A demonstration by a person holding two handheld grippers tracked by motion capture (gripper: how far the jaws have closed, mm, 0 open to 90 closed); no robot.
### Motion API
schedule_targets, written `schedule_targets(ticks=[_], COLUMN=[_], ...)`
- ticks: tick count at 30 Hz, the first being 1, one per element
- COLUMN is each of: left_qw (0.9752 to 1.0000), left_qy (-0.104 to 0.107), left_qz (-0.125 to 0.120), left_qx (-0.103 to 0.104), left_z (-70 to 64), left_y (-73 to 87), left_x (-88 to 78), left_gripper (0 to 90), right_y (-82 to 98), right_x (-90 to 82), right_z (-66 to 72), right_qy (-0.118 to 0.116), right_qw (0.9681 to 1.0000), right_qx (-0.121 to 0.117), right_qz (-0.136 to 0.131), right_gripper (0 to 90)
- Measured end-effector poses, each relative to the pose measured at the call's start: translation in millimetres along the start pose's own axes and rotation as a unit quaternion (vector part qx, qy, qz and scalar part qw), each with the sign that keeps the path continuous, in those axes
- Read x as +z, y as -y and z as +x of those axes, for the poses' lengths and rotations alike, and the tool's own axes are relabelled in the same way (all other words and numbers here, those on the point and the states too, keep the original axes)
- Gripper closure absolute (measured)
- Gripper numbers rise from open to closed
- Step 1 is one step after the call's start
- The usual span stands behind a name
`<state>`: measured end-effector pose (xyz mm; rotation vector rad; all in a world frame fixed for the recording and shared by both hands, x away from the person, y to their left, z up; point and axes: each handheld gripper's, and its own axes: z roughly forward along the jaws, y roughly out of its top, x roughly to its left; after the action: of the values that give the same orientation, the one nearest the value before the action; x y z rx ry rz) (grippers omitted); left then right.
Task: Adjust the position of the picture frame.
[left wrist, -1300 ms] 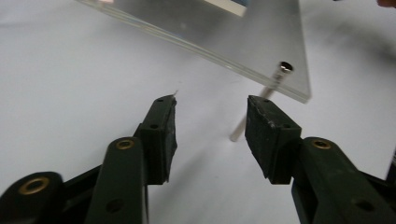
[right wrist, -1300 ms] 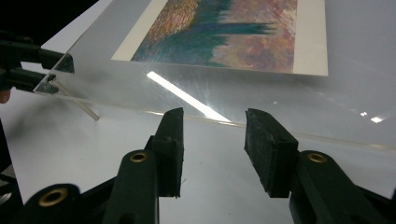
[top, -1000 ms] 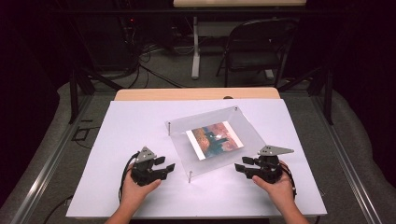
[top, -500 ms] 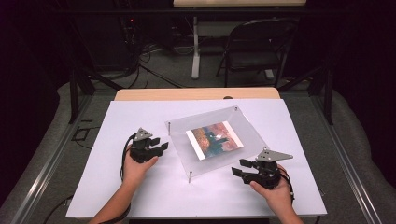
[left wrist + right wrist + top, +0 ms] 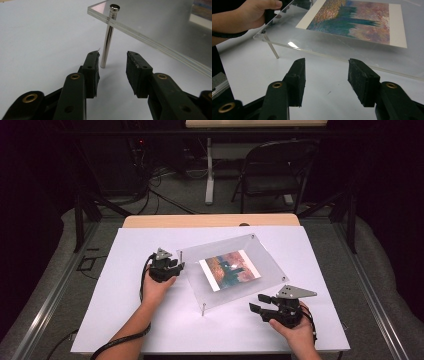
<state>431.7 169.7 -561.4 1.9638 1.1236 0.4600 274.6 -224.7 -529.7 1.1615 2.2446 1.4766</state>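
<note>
A clear acrylic frame (image 5: 260, 255) stands on thin metal legs on the white table (image 5: 125, 320), with a painted print (image 5: 231, 269) inside it. My left gripper (image 5: 179, 266) is at the frame's far-left corner. In the left gripper view that corner's metal leg (image 5: 107, 42) stands just past my left gripper (image 5: 112, 63), near the left-hand jaw tip. The jaws have just been closing and hold nothing. My right gripper (image 5: 256, 305) is open beside the frame's near-right edge. In the right gripper view my right gripper (image 5: 325, 68) faces the acrylic frame (image 5: 332, 45) and the print (image 5: 357, 20).
Another metal leg (image 5: 203, 309) stands at the frame's near corner. A wooden table edge (image 5: 210, 221) lies behind the white top. A folding chair (image 5: 272, 170) and cables (image 5: 165, 195) sit on the floor beyond. The other hand (image 5: 249, 15) is in the right gripper view.
The left hand has moved away from the person to the frame's far-left corner, and its jaws have narrowed. The right hand has barely shifted.
</note>
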Motion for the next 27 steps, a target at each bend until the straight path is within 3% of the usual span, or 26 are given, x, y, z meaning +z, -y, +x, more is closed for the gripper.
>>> schedule_targets(ticks=[12, 15, 24, 27], left_qw=[0.9999, 0.9998, 0.9995, 0.9994], left_qy=[-0.007, -0.017, -0.020, -0.014], left_qz=[0.011, 0.014, 0.026, 0.032], left_qx=[-0.003, 0.000, 0.000, 0.000], left_z=[1.2, 1.2, -0.9, -1.9], left_y=[-7.7, -9.2, -13.1, -13.5], left_x=[16.7, 18.4, 15.2, 10.2], left_gripper=[74.1, 82.4, 84.3, 84.3], right_y=[6.0, 7.0, 8.1, 9.6], right_x=[-9.8, -12.7, -7.7, -0.1], right_z=[4.1, 7.5, 14.3, 23.0], right_qy=[0.010, 0.012, 0.002, -0.011], right_qw=[0.9999, 0.9999, 1.0000, 0.9999], right_qx=[0.005, 0.002, -0.002, -0.008], right_qz=[-0.004, -0.008, -0.001, 0.010], right_gripper=[48.3, 48.4, 49.8, 51.1])
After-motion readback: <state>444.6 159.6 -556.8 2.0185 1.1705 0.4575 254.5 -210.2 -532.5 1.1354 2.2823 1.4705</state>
